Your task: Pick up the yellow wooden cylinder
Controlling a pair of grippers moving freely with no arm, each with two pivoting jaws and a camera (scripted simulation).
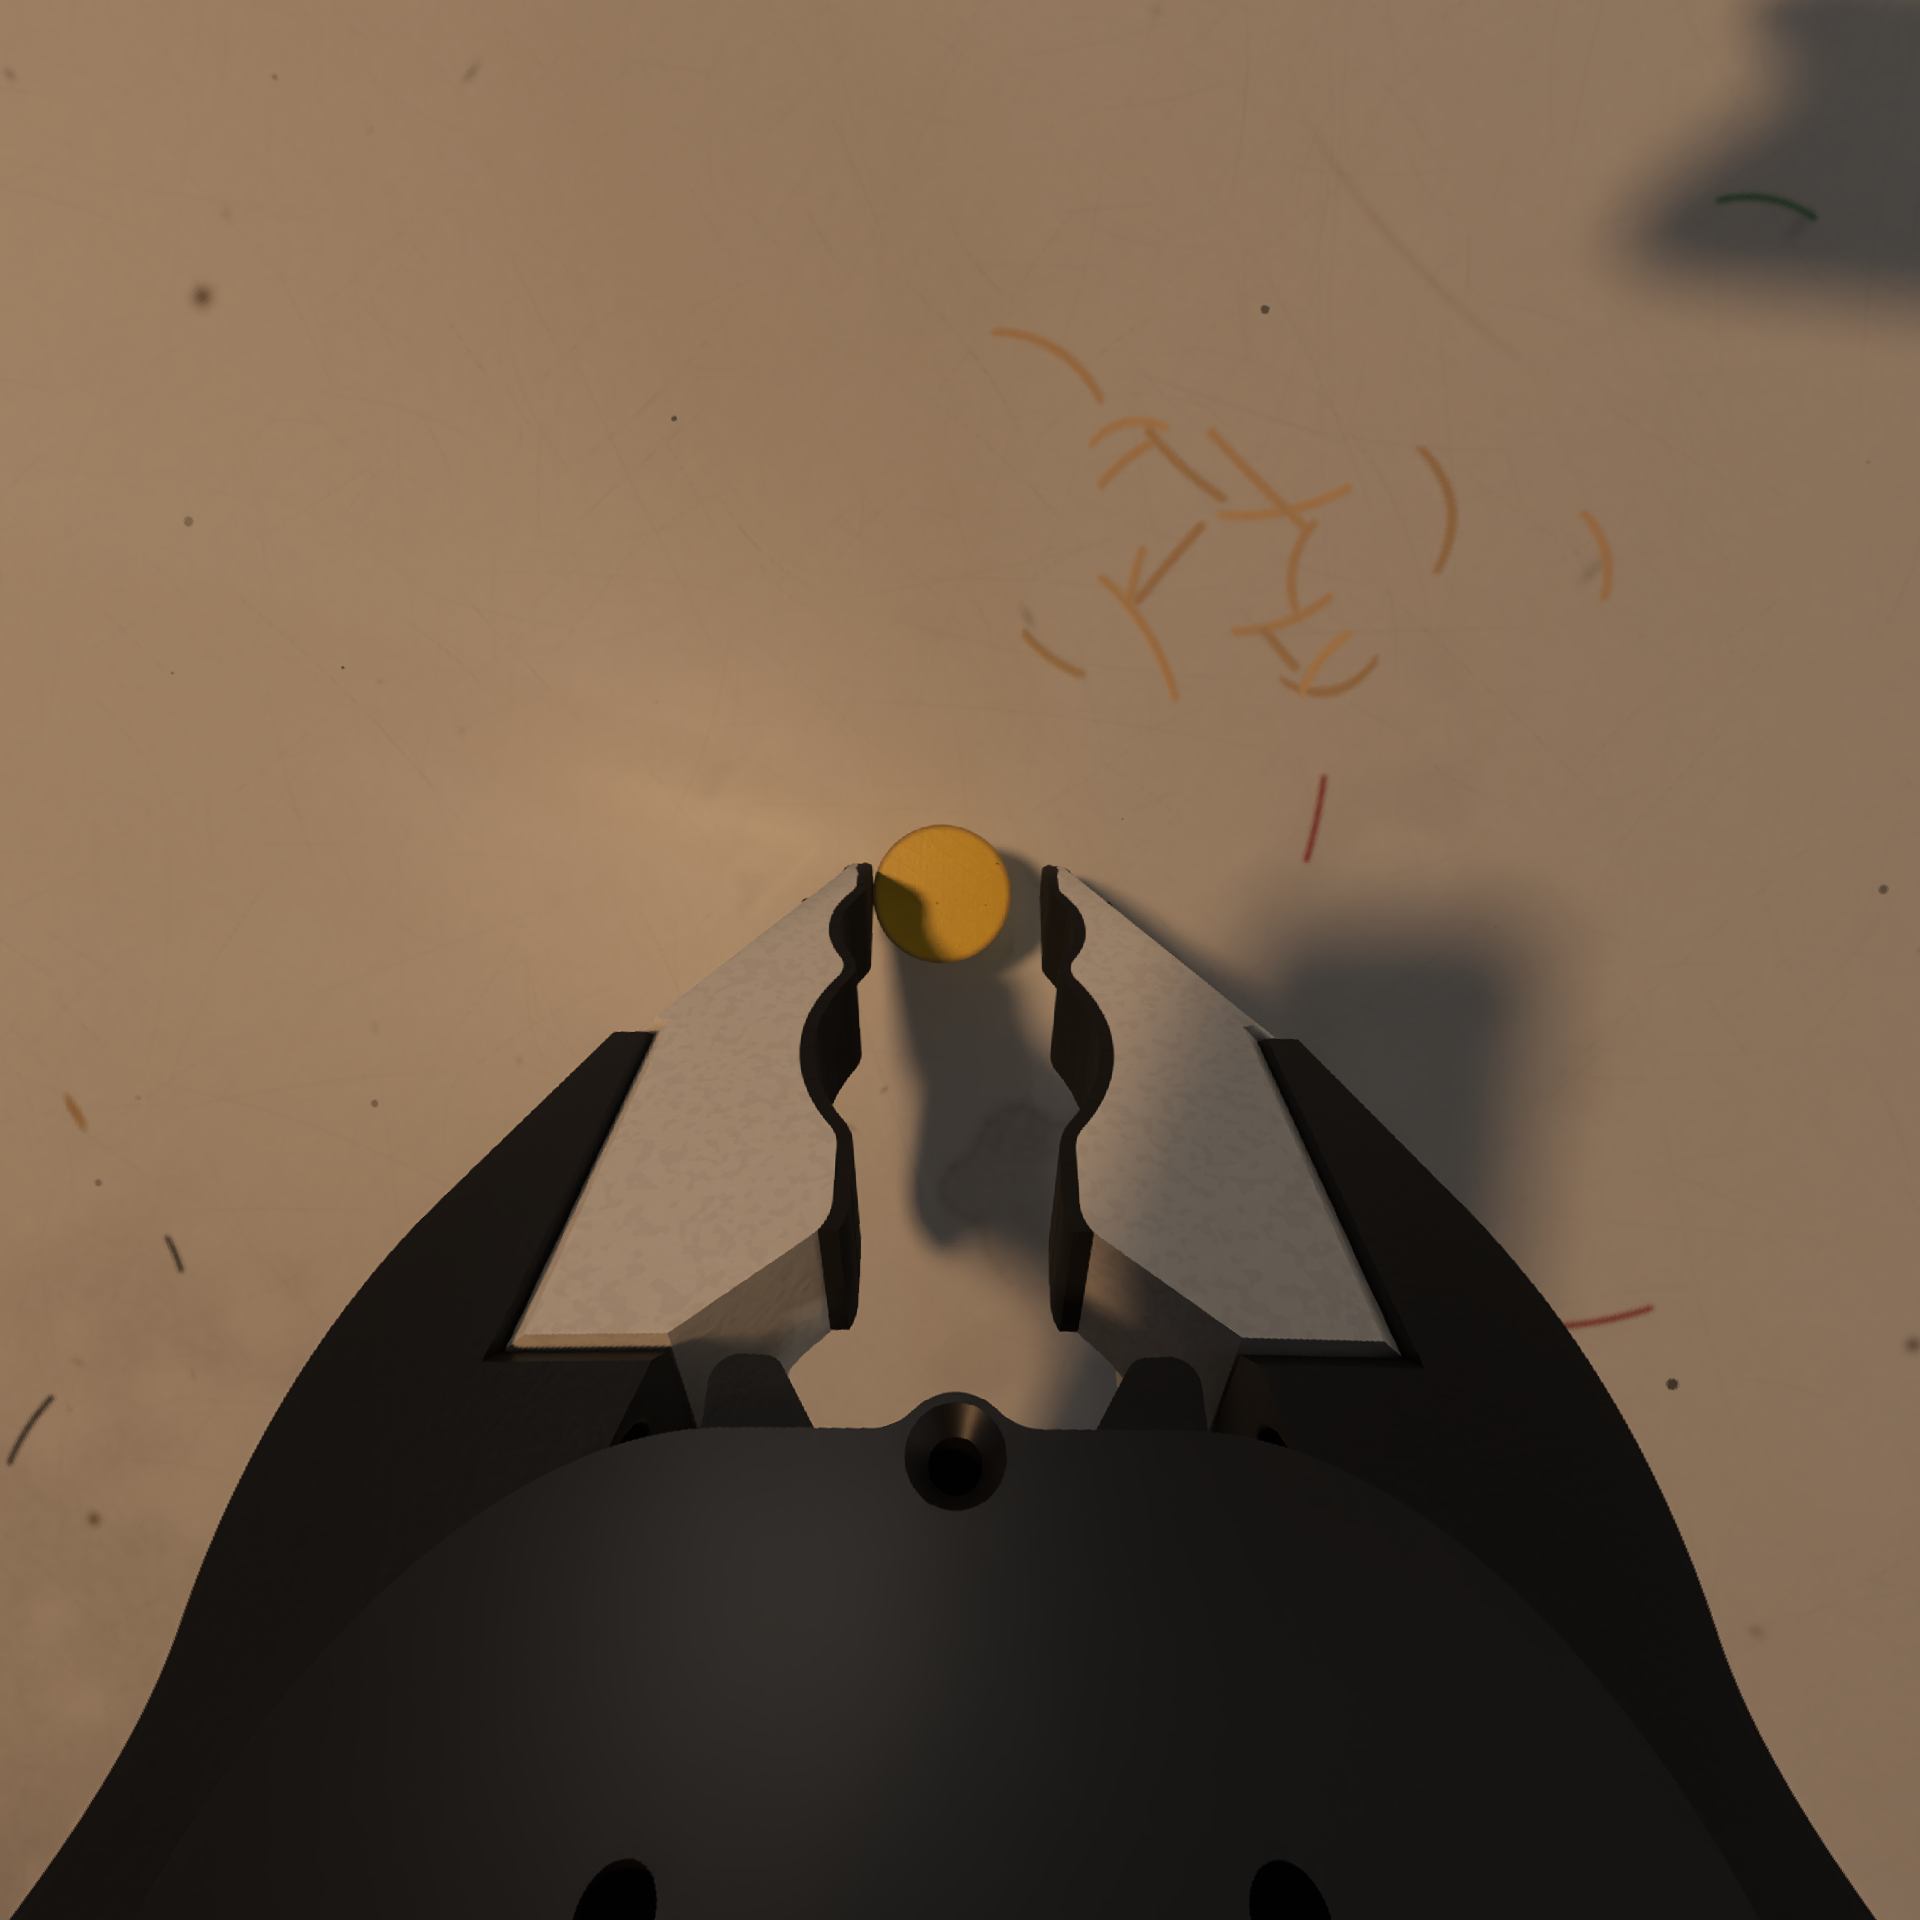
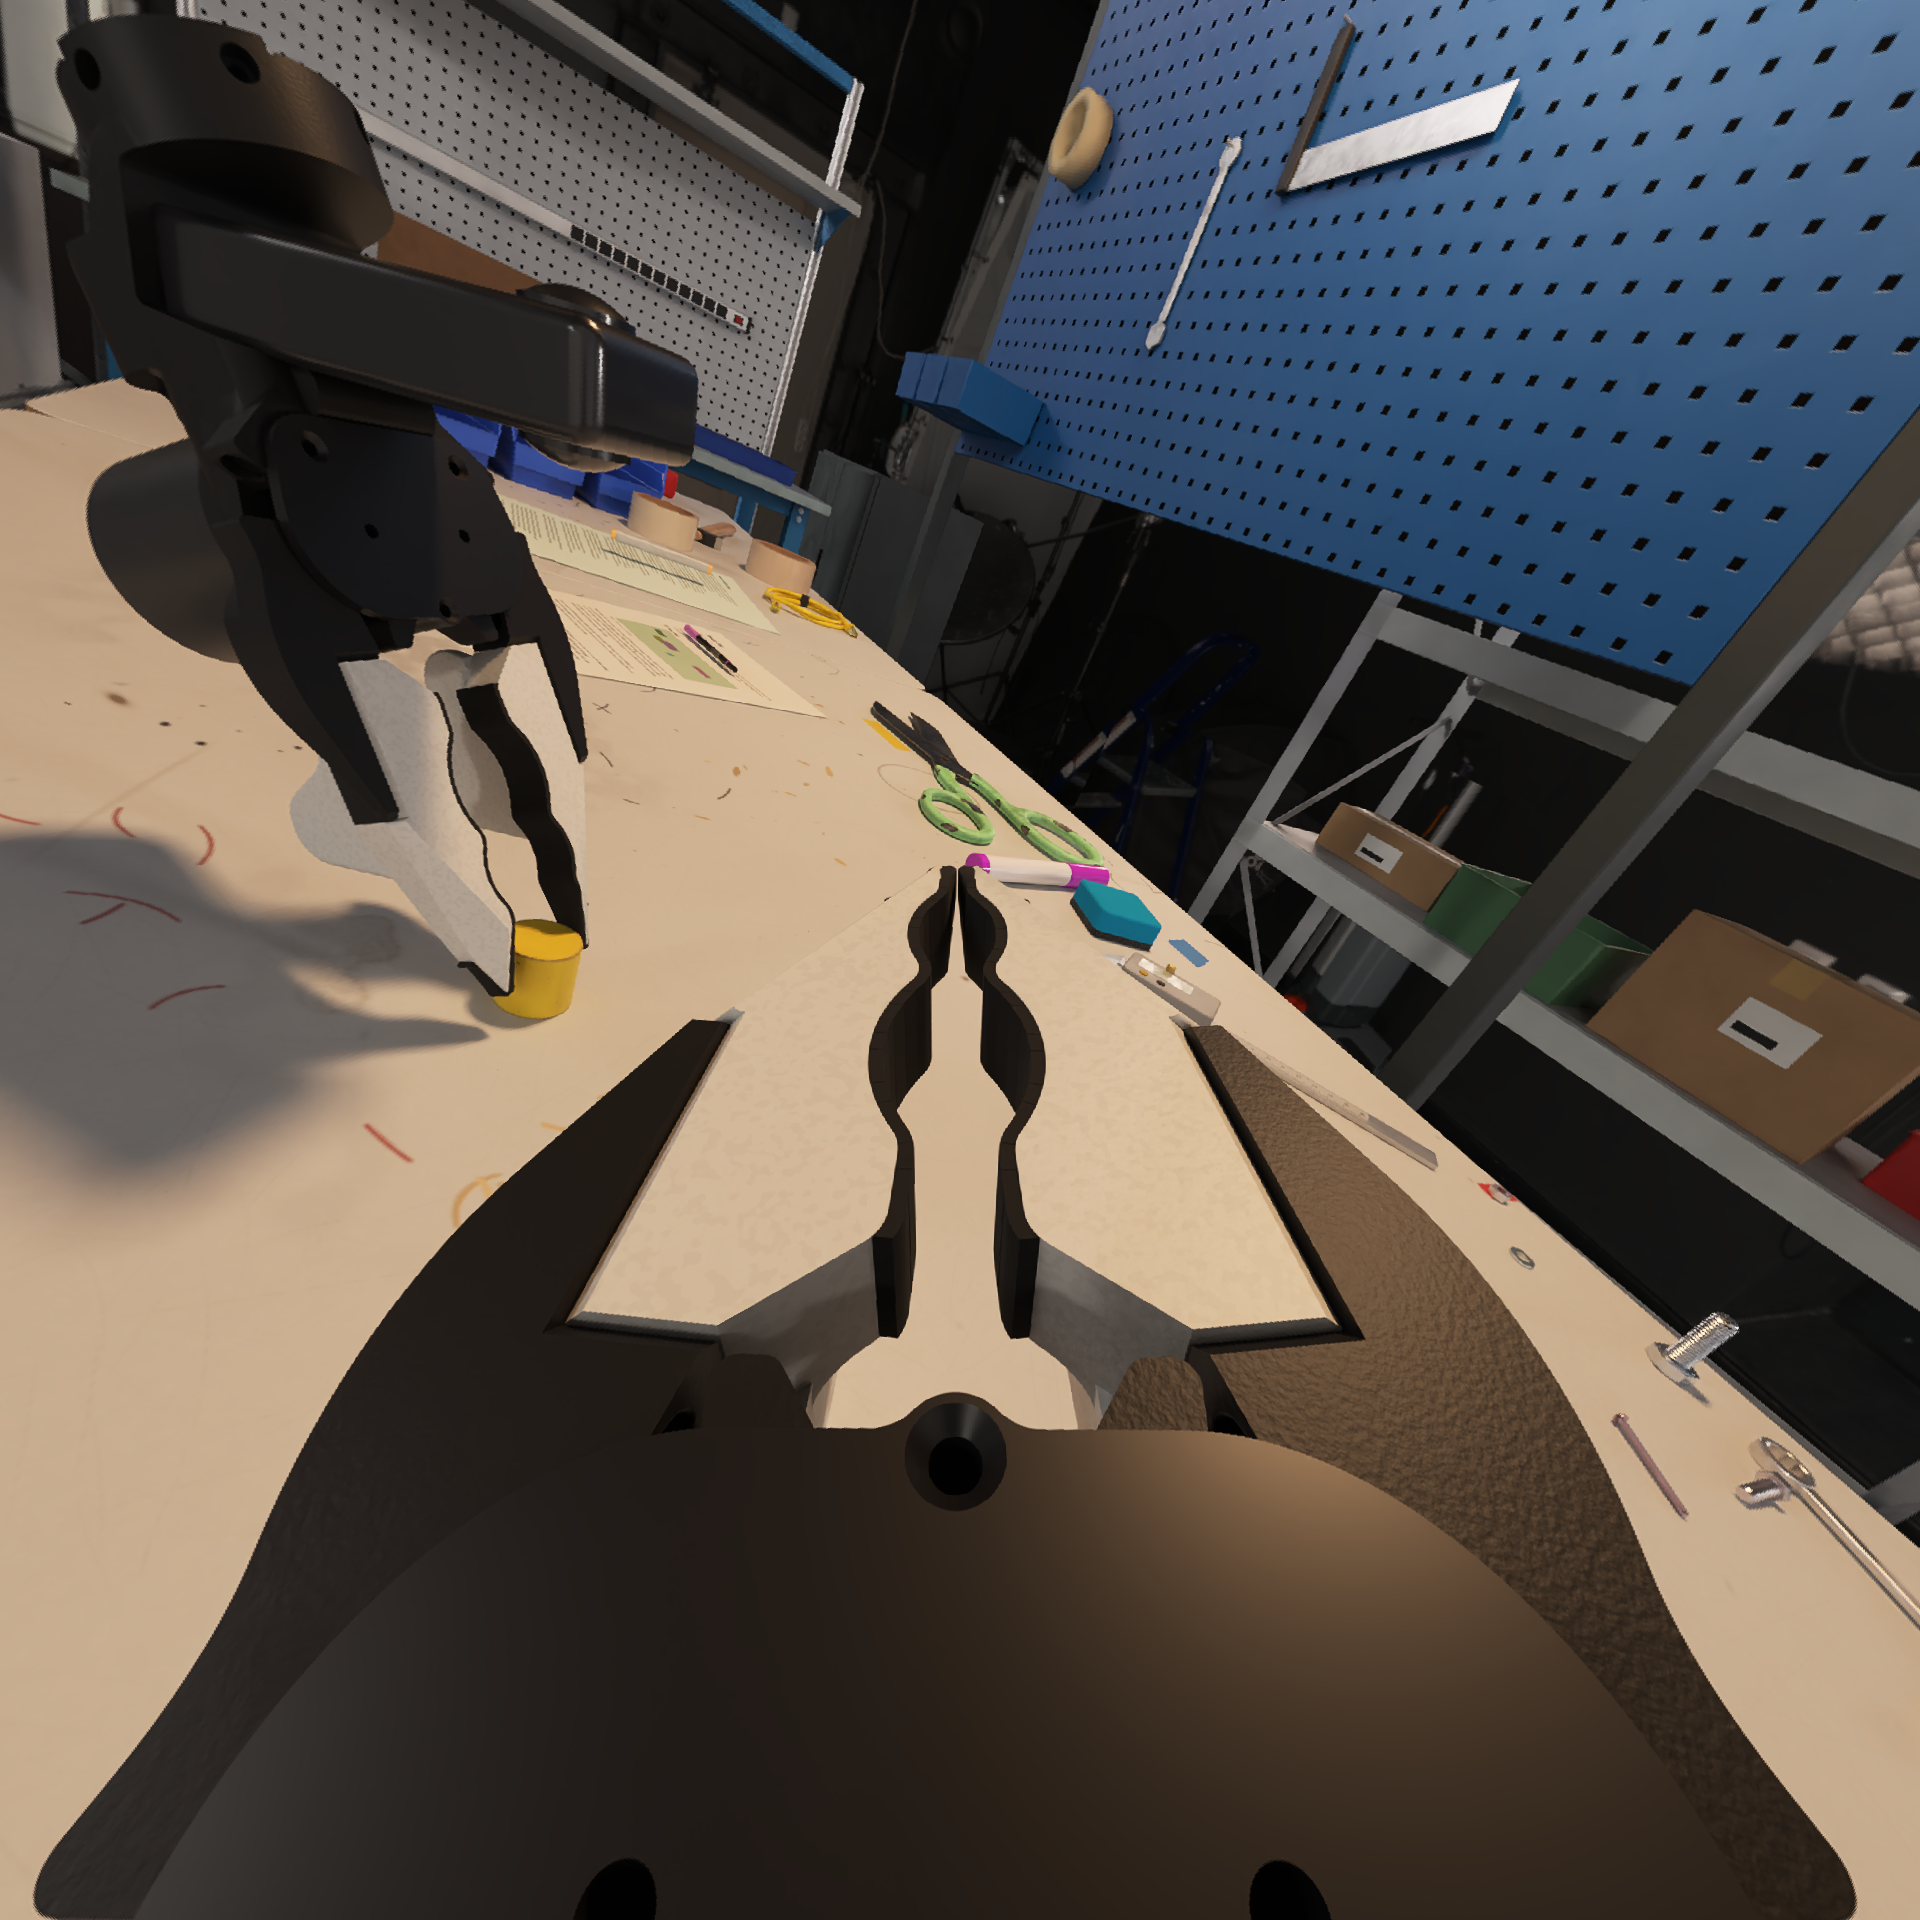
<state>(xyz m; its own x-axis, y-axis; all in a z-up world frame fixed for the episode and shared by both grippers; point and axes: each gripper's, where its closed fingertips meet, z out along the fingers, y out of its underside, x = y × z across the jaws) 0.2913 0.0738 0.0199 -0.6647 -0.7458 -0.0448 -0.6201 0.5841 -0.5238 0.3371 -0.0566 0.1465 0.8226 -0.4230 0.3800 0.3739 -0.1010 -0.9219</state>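
The yellow wooden cylinder point(image 1: 942, 894) stands upright on the beige workbench. My left gripper point(image 1: 956, 899) points down at it, open, with a fingertip on each side. The left fingertip is at the cylinder's edge and the right one stands a small gap off. In the right wrist view the same left gripper point(image 2: 538, 951) straddles the cylinder point(image 2: 540, 977) at the left. My right gripper point(image 2: 956, 883) is shut and empty, low over the bench and to the right of the cylinder.
Green-handled scissors point(image 2: 987, 816), a pink marker point(image 2: 1034, 871), a teal block point(image 2: 1117, 914), papers point(image 2: 665, 634) and tape rolls point(image 2: 665, 520) lie farther along the bench. Bolts point(image 2: 1694, 1345) lie near the right edge. A blue pegboard point(image 2: 1507, 343) and shelves stand beyond.
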